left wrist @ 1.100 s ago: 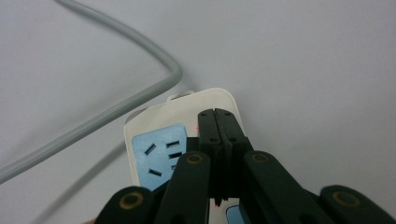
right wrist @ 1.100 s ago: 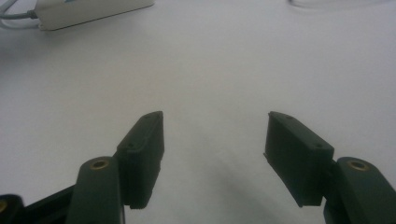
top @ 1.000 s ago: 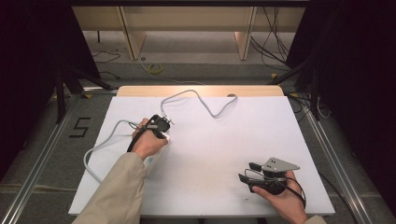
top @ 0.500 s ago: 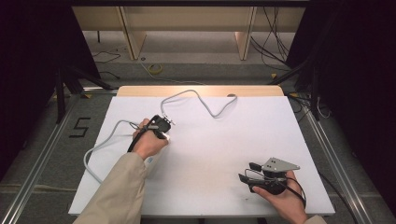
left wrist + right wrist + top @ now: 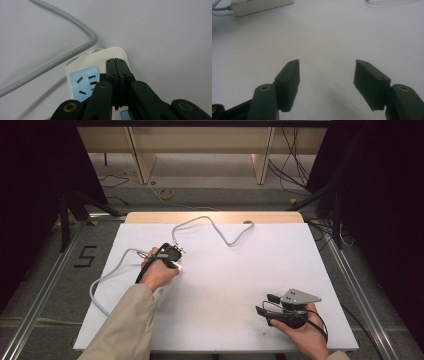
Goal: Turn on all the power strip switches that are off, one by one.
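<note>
The room around the work is dark at both sides, with a grey floor (image 5: pixel 210 195) beyond the table, loose cables lying on it, pale wooden furniture legs (image 5: pixel 142 155) at the far end, and a painted figure 5 (image 5: pixel 86 256) on the floor to the left. In the middle stands the white table (image 5: pixel 240 285), its far edge showing a strip of bare wood, with metal rails running along its left and right sides. Across the far and left part of the tabletop a grey cord (image 5: pixel 220 227) snakes in loops toward the near left. At the cord's end, left of centre, lies a white power strip (image 5: pixel 82 75) with pale blue socket faces, flat on the table. The left gripper (image 5: pixel 169 256), held in a hand whose beige sleeve comes in from the near edge, sits right over this strip: in the left gripper view its two black jaws are pressed together with nothing between them, their tips resting on or just above the strip's top, beside a socket face; whether they touch it cannot be told. The right gripper (image 5: pixel 272 307) lies at the near right, well apart from the strip, its jaws spread wide over bare table (image 5: pixel 327 37) and holding nothing.
</note>
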Demonstrator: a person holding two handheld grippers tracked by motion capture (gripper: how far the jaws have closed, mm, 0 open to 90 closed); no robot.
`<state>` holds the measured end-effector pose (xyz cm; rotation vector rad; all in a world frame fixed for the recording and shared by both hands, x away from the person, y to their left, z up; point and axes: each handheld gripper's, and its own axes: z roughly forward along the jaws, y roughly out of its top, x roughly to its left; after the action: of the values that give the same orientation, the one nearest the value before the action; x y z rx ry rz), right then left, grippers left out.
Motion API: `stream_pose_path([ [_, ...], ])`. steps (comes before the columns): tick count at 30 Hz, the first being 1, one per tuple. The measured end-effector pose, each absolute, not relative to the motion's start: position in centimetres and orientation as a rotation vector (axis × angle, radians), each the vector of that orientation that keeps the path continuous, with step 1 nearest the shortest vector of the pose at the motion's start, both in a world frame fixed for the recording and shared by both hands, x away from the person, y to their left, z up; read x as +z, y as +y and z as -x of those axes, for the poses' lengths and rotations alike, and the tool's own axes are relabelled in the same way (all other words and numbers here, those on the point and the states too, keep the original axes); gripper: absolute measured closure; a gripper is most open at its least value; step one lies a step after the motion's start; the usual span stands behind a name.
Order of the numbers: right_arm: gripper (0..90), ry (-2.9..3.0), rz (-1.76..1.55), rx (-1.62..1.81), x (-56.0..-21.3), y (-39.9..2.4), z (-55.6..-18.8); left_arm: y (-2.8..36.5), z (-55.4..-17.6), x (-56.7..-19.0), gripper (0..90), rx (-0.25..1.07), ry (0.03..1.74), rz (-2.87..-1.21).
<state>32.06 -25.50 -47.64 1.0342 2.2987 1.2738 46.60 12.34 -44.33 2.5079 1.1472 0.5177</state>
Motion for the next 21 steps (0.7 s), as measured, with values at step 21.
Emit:
stream_pose_path([
  [21, 38.2, 2.290, -1.038, 1.277, -47.6, -25.6, -32.1, 13.1, -45.2, -43.4, 83.4, 0.559, 1.105, -2.379],
])
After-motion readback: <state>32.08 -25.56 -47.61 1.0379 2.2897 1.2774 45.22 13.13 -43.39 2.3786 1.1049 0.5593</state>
